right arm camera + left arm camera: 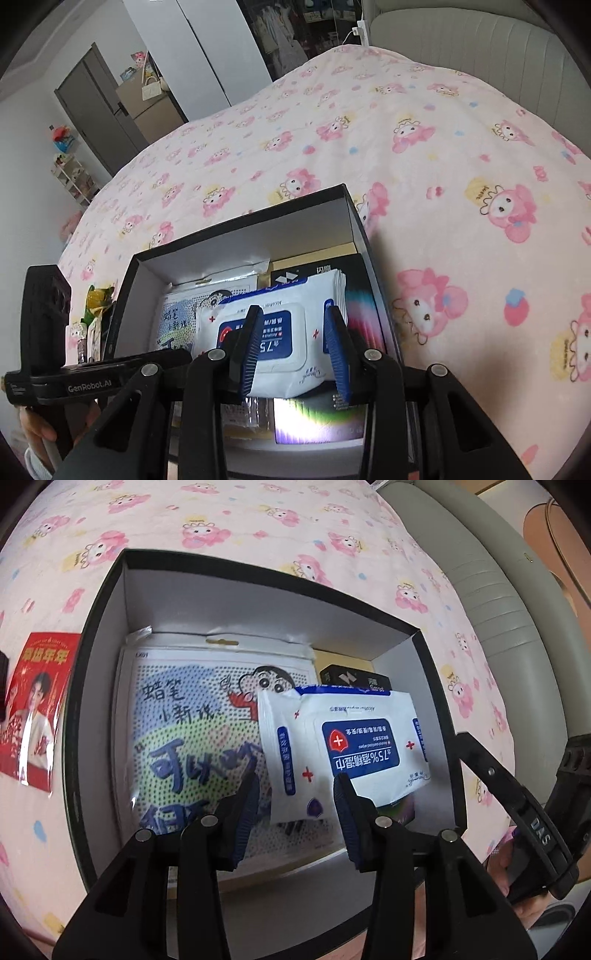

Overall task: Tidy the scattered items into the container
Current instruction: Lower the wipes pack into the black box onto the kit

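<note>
Left wrist view: left gripper spread over the wipes pack, mid-frame inside the box; a red card lies outside, far left.

Right wrist view: right gripper spread, nothing pinched; snack packets lower left probably need collecting.

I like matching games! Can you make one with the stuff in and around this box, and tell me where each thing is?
Things:
1. wipes pack
2. red card
3. cartoon pad
4. black box

Places:
A. on the bed cover, outside the container
B. lying flat under the white pack
C. on top of the pile inside
D. sitting on the pink bed cover, holding things

Pairs: 1-C, 2-A, 3-B, 4-D
</note>
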Available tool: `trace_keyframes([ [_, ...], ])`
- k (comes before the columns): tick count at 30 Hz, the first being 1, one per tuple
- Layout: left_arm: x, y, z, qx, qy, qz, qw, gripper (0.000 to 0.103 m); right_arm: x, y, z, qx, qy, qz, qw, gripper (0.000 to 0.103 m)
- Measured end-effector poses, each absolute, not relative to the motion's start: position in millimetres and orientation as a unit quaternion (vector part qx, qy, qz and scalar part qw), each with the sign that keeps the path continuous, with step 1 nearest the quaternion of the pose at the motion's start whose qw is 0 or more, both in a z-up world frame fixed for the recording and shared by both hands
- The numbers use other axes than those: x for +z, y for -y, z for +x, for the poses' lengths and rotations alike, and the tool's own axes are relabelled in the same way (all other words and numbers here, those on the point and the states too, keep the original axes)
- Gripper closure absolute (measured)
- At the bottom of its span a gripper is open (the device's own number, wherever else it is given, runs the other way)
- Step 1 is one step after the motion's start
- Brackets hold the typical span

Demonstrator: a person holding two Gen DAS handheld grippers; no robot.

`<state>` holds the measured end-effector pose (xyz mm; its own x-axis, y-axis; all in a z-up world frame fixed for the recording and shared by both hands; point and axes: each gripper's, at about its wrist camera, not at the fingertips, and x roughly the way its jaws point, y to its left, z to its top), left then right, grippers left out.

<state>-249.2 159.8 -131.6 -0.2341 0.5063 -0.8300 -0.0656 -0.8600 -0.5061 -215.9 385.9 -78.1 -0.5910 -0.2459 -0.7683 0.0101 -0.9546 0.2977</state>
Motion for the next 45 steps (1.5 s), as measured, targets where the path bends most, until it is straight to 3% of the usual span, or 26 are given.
trace_keyframes([
  [5,-135.4,-164.8,-244.1,0.748,0.165,-0.61,0.203,0.06,-81.8,-381.4,-205.0,-0.867,0.146,0.46,0.126,0.072],
  [11,-147.4,-176.9,-239.2,0.729,0.137,-0.633,0.222,0.06,-94.9,-382.4,-208.2,-0.857,0.135,0.486,0.11,0.071],
  [24,-148.1,-189.6,-266.7,0.74,0.145,-0.619,0.22,0.058,-106.0,-378.2,-214.7,-0.858,0.102,0.498,0.071,0.069],
  [36,-144.8,-180.0,-263.4,0.731,0.167,-0.619,0.233,0.059,-94.5,-368.5,-200.4,-0.856,0.089,0.493,0.128,0.069],
  [45,-142.8,-191.2,-278.2,0.733,0.16,-0.622,0.225,0.063,-125.4,-355.2,-229.7,-0.822,0.075,0.55,0.123,0.069],
])
